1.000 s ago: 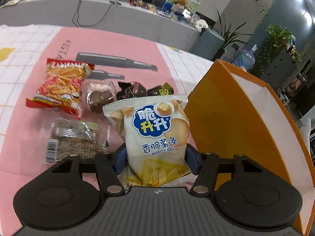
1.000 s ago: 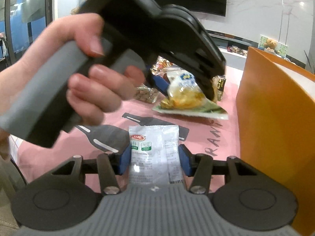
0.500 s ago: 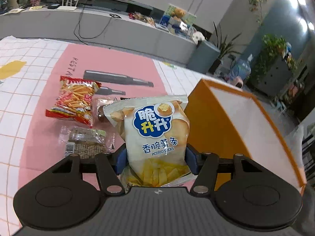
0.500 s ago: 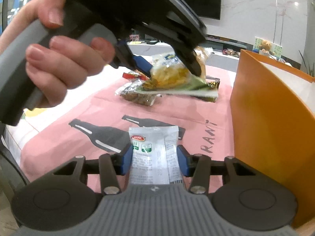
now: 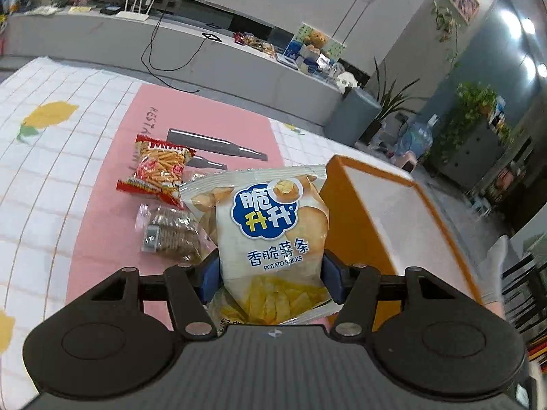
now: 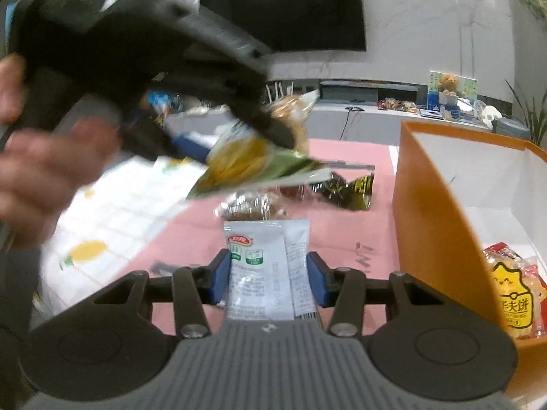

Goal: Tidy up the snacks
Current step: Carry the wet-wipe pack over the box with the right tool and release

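Observation:
My left gripper (image 5: 271, 278) is shut on a white and yellow potato sticks bag (image 5: 270, 232), held in the air above the pink mat, left of the orange box (image 5: 362, 225). The right wrist view shows that left gripper (image 6: 236, 143) blurred, with the potato sticks bag (image 6: 246, 167) in it. My right gripper (image 6: 268, 280) is shut on a small white packet (image 6: 263, 266) with a red logo, raised over the mat beside the orange box (image 6: 434, 225). On the mat lie a red fries bag (image 5: 160, 167), a clear biscuit pack (image 5: 171, 235) and dark wrapped snacks (image 6: 348, 191).
Inside the orange box lies a yellow-labelled snack pack (image 6: 516, 297) with other packets. A white checked tablecloth (image 5: 51, 157) with lemon prints lies under the pink mat (image 5: 205, 116). A grey counter (image 5: 171, 48) runs behind the table. A person's hand (image 6: 41, 171) holds the left gripper.
Both grippers have risen with their packets. The left one has lifted the potato sticks bag higher above the mat. The inside of the orange box now shows in the right wrist view.

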{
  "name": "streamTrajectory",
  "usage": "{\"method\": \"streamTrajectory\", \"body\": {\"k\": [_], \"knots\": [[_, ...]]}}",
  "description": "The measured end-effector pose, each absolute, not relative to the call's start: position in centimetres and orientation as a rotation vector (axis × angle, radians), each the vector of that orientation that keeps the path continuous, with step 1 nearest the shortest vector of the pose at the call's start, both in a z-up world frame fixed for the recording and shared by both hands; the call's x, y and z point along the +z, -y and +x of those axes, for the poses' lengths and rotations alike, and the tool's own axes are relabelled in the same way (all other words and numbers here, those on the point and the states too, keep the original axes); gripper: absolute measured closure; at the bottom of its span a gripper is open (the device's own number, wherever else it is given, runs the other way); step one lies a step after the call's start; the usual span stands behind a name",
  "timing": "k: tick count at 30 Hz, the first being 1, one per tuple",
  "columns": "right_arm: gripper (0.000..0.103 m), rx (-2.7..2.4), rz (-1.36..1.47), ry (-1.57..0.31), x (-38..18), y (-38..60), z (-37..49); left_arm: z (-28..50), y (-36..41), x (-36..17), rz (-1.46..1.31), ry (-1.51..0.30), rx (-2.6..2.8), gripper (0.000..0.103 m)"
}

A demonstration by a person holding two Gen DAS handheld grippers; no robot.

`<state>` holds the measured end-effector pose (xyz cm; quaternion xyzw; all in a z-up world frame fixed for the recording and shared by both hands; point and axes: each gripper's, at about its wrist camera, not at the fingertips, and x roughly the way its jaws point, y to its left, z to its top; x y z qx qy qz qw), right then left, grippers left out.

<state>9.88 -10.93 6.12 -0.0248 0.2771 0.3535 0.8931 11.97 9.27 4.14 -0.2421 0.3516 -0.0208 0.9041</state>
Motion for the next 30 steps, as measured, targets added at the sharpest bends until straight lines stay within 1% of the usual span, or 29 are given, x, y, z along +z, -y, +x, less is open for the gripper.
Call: {"method": "streamTrajectory", "body": {"k": [11,17,23,30], "knots": [[0.056,0.714,0.146,-0.516,11.3,13.4,10.2,7.4,-8.1,9.5,-0.500,-0.597,-0.114,0.035],[0.056,0.661,0.256,-0.498,14.5,17.0,11.9,7.6,-6.2,10.7,-0.506,-0.559,-0.150,0.035],[0.056,0.548,0.305,-0.516,15.5,22.2,15.2,10.3,-4.7,10.4,-0.526,-0.586,-0.198,0.035],[0.056,0.481,0.279,-0.598,14.1,25.1,19.3,12.4,-2.9,7.8,-0.510,-0.633,-0.249,0.035]]}}
